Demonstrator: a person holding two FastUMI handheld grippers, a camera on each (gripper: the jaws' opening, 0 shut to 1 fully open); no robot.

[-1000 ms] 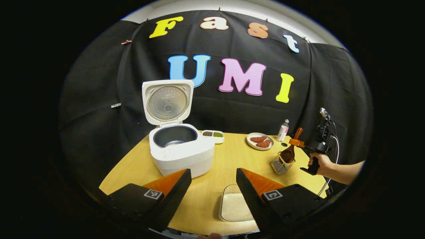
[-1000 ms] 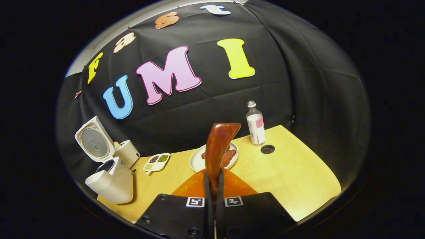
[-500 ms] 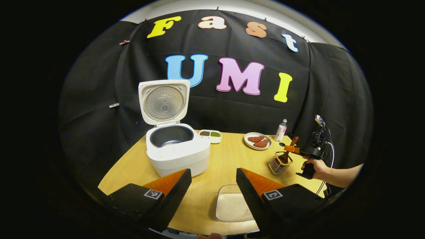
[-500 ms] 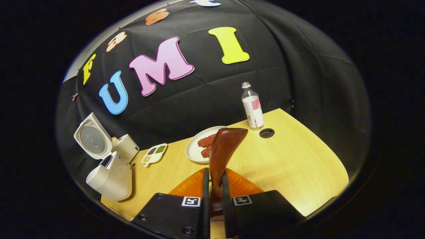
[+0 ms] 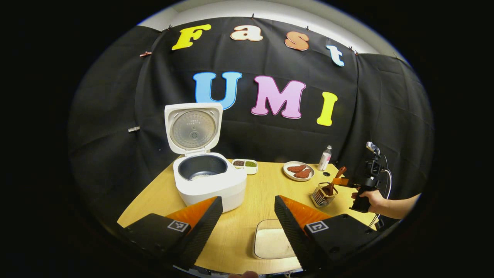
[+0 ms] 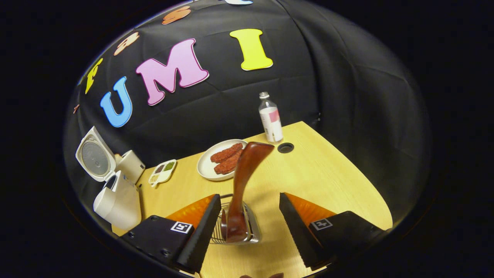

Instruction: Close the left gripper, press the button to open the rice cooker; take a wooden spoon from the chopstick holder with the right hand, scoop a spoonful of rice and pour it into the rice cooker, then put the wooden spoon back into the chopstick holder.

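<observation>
The right gripper (image 6: pixel 246 226) has let go of the spoon (image 6: pixel 243 185): half a second ago its fingers pressed the handle, and now they stand wide apart on either side of it, touching nothing. The spoon stands bowl-down in the holder (image 6: pixel 236 227), its handle leaning up and to the right. The left gripper (image 5: pixel 248 220) stays open as before, over the bench's near edge, empty.

No brand or label can be read. The square markers on the grippers carry only a pattern, and the print inside the cooker lid is too small.

In the left gripper view, from the left: the cooker (image 5: pixel 208 181) sits toward the bench's (image 5: pixel 266 193) far left corner, lid (image 5: pixel 194 128) swung upright, with a little white rice (image 5: pixel 200 176) at the bottom of its dark pot. Just right of it, at the far edge, a small divided dish (image 5: pixel 245 165) holds dark and green grains. At the near edge a clear tray (image 5: pixel 270 243) holds white rice, partly behind the left gripper's right finger. Farther right, a white plate (image 5: pixel 298 170) carries two reddish pieces, and a bottle (image 5: pixel 325 158) stands near the far right corner. The wire holder (image 5: pixel 322 195) with the spoon (image 5: pixel 334 181) sits near the right edge, and a hand (image 5: pixel 367 197) holds the right gripper (image 5: pixel 343 181) at the spoon's handle.
</observation>
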